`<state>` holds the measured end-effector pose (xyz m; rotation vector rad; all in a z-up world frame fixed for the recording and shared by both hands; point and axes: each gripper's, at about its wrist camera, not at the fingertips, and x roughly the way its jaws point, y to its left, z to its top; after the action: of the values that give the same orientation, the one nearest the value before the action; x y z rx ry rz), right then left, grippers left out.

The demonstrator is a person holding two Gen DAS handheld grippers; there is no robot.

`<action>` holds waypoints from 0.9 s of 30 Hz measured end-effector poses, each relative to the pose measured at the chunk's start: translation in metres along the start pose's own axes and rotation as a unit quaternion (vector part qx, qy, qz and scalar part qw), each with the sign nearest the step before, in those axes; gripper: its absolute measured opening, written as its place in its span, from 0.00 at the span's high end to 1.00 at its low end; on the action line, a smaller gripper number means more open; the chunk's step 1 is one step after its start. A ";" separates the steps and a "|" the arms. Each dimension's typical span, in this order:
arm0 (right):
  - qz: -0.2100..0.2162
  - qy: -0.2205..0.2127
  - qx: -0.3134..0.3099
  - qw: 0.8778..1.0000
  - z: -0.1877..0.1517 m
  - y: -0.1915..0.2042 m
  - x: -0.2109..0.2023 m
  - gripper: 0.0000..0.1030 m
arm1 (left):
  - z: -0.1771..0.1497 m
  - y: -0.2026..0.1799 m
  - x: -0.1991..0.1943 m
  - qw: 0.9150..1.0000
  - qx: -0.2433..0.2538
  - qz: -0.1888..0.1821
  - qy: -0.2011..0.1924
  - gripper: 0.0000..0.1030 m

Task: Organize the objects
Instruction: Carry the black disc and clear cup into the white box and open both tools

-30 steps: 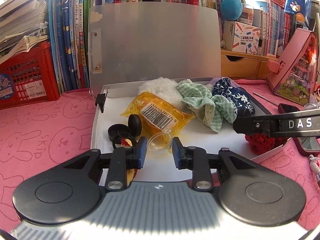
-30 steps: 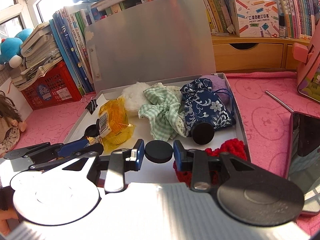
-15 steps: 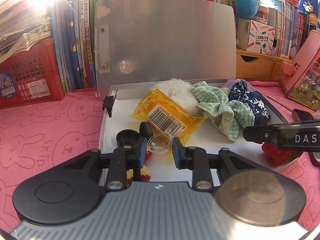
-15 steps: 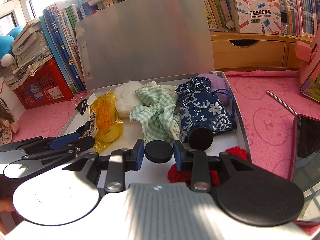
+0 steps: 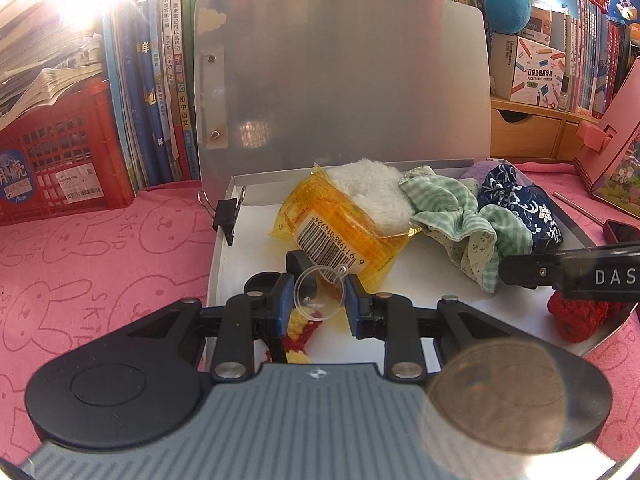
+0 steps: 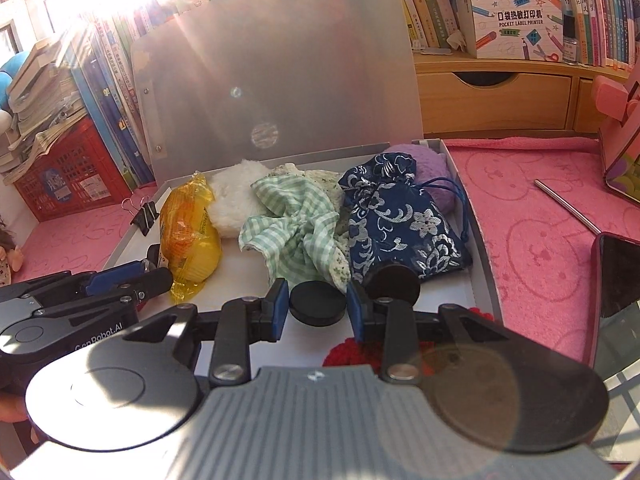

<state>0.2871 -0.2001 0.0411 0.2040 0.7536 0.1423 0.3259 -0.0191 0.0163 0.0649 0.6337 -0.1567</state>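
Left wrist view: your left gripper (image 5: 319, 299) is clamped on a clear plastic cup (image 5: 318, 297), lower center of frame, over the near-left part of the open box (image 5: 224, 248). Behind it, mid-frame: yellow packet (image 5: 340, 232) w/ barcode, white fluffy item (image 5: 376, 190), green checked cloth (image 5: 460, 216), blue floral pouch (image 5: 520, 204). Binder clip (image 5: 226, 216) sits on the box's left rim.

Right wrist view: your right gripper (image 6: 318, 306) is clenched on a black round disc (image 6: 318, 306), lower center, above the box floor. A 2nd black disc (image 6: 394, 280) sits just right, against the pouch.
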 end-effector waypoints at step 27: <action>-0.015 0.002 -0.052 0.999 -0.011 0.012 0.008 0.66 | -0.011 -0.004 0.007 1.000 0.019 0.006 0.001 0.69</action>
<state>0.2841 -0.1854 0.0308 0.0934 0.7505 0.1538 0.3249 -0.0224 0.0033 0.1060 0.6321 -0.1575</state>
